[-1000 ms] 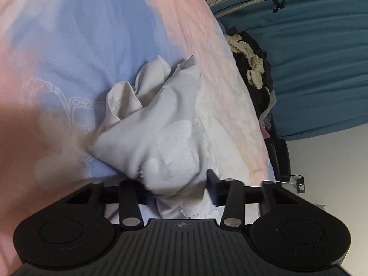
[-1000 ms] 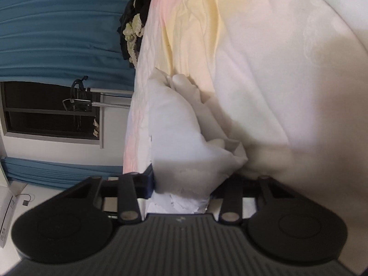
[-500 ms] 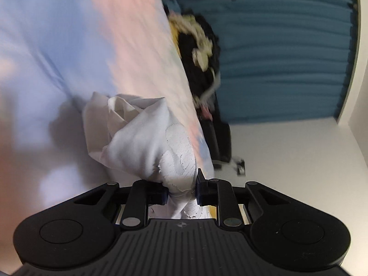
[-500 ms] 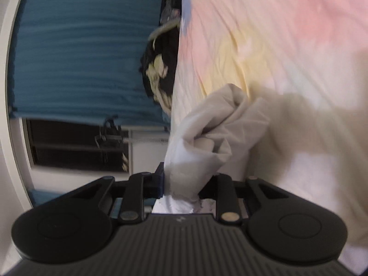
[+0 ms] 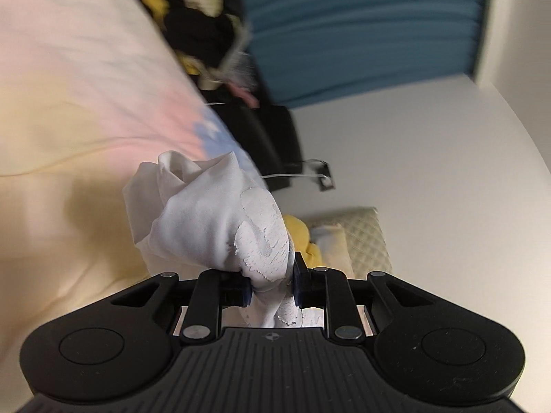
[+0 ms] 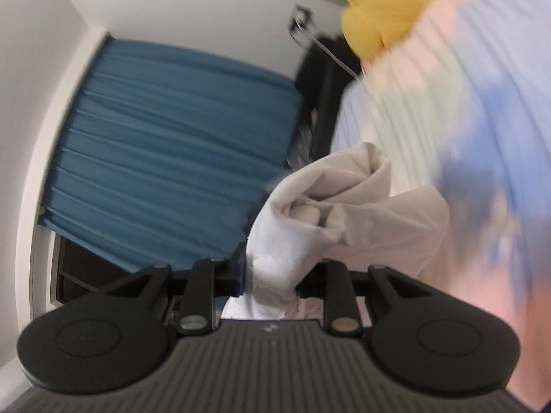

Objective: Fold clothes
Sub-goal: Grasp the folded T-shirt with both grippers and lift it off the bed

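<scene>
From the left wrist view I see my left gripper (image 5: 270, 284) clamped on a bunched fold of the white garment (image 5: 213, 220); the cloth is pinched between both pads and a tail of it runs back through the gap toward the gripper body. A cracked, flaking white print shows on the fabric just ahead of the pads. The bunch stands out in front of the fingers, above the pastel bedsheet (image 5: 86, 79), which runs pink, yellow and pale blue across the left side of that view. I cannot tell whether the far end of the garment touches the sheet. Beyond the bed's edge I make out a dark heap of clothes (image 5: 206, 24), blurred, and a blue curtain (image 5: 361, 27) against a white wall (image 5: 430, 158). Low on the right lie a yellow cloth (image 5: 303, 237) and a quilted cream cushion (image 5: 365, 237). In the right wrist view my right gripper (image 6: 272, 277) is likewise closed on a wad of the same white garment (image 6: 351, 206), the pads pressing it from both sides, with loose folds ballooning forward and to the right. The sheet (image 6: 465, 110) fills the right side there, heavily blurred, the yellow cloth (image 6: 378, 7) sits at the top, and the curtain (image 6: 179, 144) covers the left.
</scene>
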A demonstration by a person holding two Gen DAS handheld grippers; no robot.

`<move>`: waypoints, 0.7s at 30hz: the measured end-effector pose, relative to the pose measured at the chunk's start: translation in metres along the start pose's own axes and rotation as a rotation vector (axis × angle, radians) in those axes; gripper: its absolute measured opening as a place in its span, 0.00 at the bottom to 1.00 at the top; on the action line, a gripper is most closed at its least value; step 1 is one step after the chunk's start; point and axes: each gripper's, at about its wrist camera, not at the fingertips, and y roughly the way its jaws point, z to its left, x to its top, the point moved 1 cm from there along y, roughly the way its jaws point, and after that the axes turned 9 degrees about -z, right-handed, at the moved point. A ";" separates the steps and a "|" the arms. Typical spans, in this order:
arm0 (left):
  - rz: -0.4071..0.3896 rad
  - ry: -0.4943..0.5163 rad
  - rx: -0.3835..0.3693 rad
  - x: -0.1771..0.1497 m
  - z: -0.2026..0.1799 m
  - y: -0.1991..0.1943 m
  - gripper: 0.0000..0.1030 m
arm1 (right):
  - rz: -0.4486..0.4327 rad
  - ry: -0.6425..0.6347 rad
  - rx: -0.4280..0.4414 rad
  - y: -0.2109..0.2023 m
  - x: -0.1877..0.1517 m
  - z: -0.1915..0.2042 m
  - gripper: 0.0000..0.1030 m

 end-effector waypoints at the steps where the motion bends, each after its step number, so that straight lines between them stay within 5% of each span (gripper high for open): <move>1: 0.007 0.024 -0.012 -0.009 0.006 0.012 0.24 | -0.016 -0.008 -0.011 0.000 0.002 -0.015 0.27; 6: 0.081 0.016 0.148 -0.047 0.069 0.037 0.24 | 0.056 0.024 -0.206 -0.002 -0.011 -0.114 0.27; 9: 0.097 0.006 0.167 -0.058 0.095 0.034 0.24 | 0.117 0.064 -0.283 -0.008 -0.025 -0.159 0.28; 15: 0.125 0.141 0.224 -0.054 0.095 0.053 0.29 | 0.147 0.126 -0.327 -0.013 -0.027 -0.184 0.31; 19: 0.160 0.248 0.232 -0.053 0.075 0.031 0.61 | 0.157 0.075 -0.341 -0.024 -0.031 -0.170 0.43; 21: 0.168 0.302 0.220 -0.054 0.061 0.014 0.76 | 0.160 0.044 -0.357 -0.034 -0.031 -0.160 0.61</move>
